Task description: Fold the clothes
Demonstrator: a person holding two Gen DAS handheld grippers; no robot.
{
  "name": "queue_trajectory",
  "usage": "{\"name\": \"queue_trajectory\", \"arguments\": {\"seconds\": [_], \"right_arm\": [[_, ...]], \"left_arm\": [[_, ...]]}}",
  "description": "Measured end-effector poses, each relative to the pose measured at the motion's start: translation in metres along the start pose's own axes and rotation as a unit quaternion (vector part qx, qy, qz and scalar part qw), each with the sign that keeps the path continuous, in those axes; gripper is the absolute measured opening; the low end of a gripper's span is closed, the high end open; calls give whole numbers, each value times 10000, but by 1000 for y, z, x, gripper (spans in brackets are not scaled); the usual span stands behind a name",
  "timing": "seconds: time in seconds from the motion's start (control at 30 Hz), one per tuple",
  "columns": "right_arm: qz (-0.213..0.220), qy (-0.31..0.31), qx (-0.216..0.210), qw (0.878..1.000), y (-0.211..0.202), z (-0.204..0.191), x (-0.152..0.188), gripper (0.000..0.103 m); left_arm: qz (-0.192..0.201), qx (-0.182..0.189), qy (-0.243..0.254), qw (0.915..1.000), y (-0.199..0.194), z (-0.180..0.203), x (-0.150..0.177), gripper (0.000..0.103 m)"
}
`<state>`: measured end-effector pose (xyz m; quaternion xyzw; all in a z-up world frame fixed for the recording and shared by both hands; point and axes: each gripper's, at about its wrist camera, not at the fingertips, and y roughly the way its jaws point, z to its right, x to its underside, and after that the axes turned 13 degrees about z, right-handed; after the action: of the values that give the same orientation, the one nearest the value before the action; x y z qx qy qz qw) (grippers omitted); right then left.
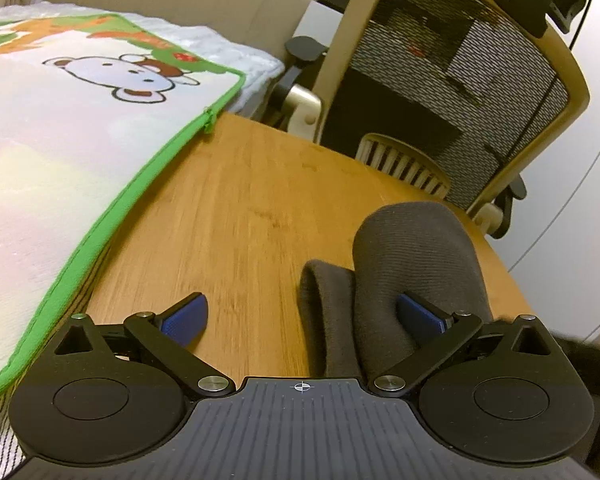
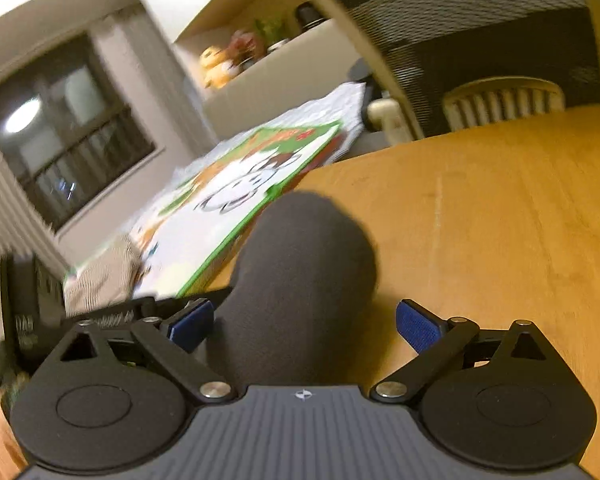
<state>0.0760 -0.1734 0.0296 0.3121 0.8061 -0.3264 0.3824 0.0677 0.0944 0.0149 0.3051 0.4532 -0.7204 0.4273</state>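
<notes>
- your left gripper (image 1: 302, 320) stands wide; the grey sock (image 1: 412, 280) lies doubled against its right finger, not pinched.
- your right gripper (image 2: 304, 326) is wide too; the sock (image 2: 296, 280) bulges between its fingers, nearer the left one.
- doubled over already on the table (image 1: 236, 208); whether the fold is complete, you cannot tell.

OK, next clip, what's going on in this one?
A person works two handheld grippers over a wooden table, folding a dark grey garment. Both the left gripper and the right gripper are open, neither clamped on anything. The garment stands bunched up between their fingers, not yet flat. A cartoon-print mat lies at the table's edge, and an office chair stands behind.
</notes>
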Motion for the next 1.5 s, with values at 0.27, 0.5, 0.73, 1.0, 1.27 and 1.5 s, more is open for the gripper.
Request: {"name": "queue_trajectory", "arguments": {"seconds": [0.27,0.5,0.73,1.0,1.27,1.5], "right_arm": [[-159,9,-224,9996,21,2,-12,67],[-122,-145,-109,9998,49,20,-28,68],[46,-480,140,9987,76,36,-40,87],[88,-713,216,9972,82,38,-40,99],[141,-934,234,9953,81,34,-43,103],[77,-457,731,9962,97,48,-50,103]], "left_arm": [[-51,-44,112,9999,9,4,-5,103],[-99,-15,237,9997,41,9,-18,103],[-7,-167,649,9978,72,21,-33,103],[219,-212,809,9963,39,32,-30,102],[249,-249,819,9960,38,28,-18,103],[301,-264,775,9962,36,26,-14,103]]}}
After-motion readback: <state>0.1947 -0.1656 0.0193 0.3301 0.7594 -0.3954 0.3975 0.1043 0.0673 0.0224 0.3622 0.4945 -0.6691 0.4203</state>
